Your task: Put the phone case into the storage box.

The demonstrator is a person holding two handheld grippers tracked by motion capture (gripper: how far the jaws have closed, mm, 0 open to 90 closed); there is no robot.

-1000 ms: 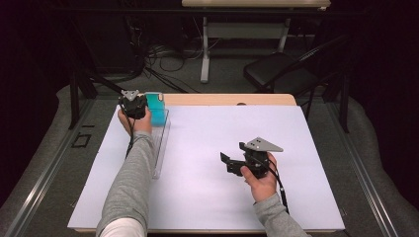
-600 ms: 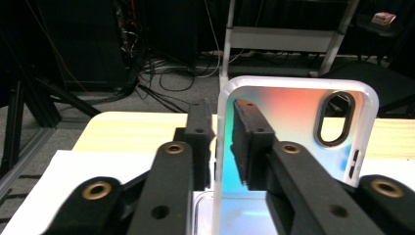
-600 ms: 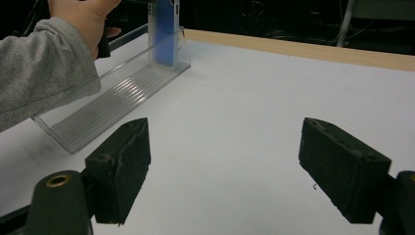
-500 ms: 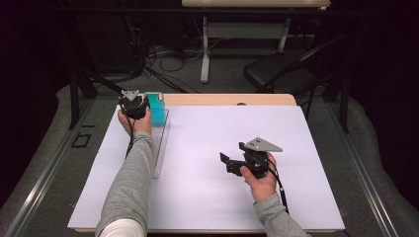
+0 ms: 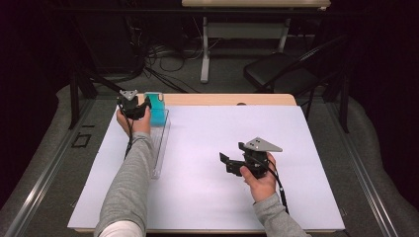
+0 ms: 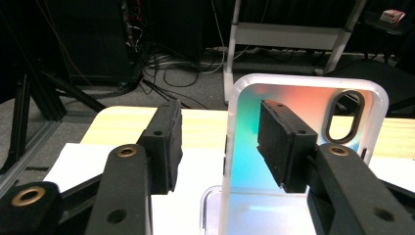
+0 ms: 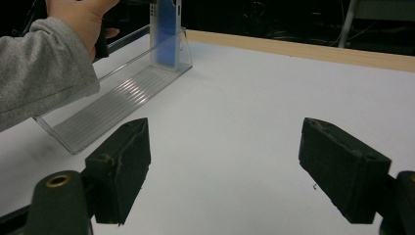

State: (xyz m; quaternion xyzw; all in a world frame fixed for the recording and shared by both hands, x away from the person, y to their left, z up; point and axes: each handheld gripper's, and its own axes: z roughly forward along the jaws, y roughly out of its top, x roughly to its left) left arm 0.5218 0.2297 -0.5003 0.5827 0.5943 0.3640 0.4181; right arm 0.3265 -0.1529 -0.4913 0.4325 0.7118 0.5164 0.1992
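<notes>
Compared with the frame a second earlier, neither hand had shifted on the table (image 5: 316, 197); the one change I logged was at the left gripper (image 5: 143, 104), whose jaws had just been opening. In the left gripper view they stood apart, with the phone case (image 6: 274, 147) upright between them: one pad sat just in front of the case's face, the other well clear to the side, and I could not tell whether the nearer pad touched it, so I recorded no clamp. The case, clear-rimmed with a teal-to-orange sheen and an oval camera cutout, stood on edge at the far end of the clear plastic tray (image 5: 162, 143), which lay along the left side of the white sheet. In the high view the left gripper hovered right at the case's top, near the far left corner of the table. The right gripper (image 5: 232, 157) hung over the bare sheet toward the right, well apart from the tray, its jaws wide with nothing between them, the same as before. The right gripper view looked across the sheet at the tray (image 7: 117, 98) and the standing case (image 7: 165, 34).
</notes>
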